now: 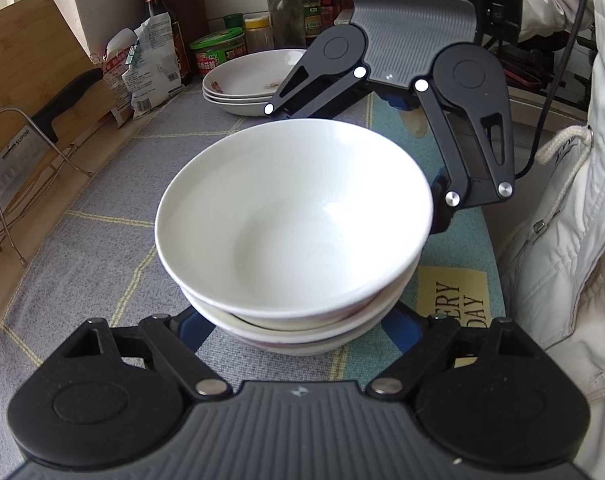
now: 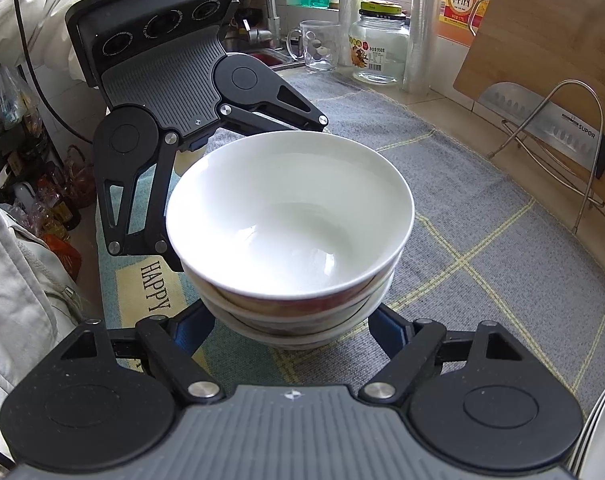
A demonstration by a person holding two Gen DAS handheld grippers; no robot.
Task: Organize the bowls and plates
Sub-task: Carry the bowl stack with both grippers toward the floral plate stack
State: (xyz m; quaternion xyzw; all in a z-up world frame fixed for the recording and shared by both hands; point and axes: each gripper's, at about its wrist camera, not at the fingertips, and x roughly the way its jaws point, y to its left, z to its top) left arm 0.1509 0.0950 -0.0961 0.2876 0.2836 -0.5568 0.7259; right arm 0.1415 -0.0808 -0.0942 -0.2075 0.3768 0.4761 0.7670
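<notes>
Your left gripper [image 1: 298, 332] and right gripper [image 2: 290, 328] both straddle the stack of glossy white bowls [image 1: 294, 220] from opposite sides, blue-padded fingers [image 2: 190, 332] hidden under the round rims (whether they press the stack or stand clear, I cannot tell). It sits mid-counter on the woven grey mat [image 1: 86, 248]; shallow flowered plates [image 1: 246, 80] are stacked at the far side.

My left wrist camera looks down steeply along its own fingers, close on the stack of bowls [image 1: 294, 236], facing the far wall where plates [image 1: 246, 80] stand. My right wrist camera [image 2: 160, 26] tilts down as steeply from the opposite side, equally close, facing the sink. Both share the bowls, the mat [image 1: 94, 248] and each other's housings
</notes>
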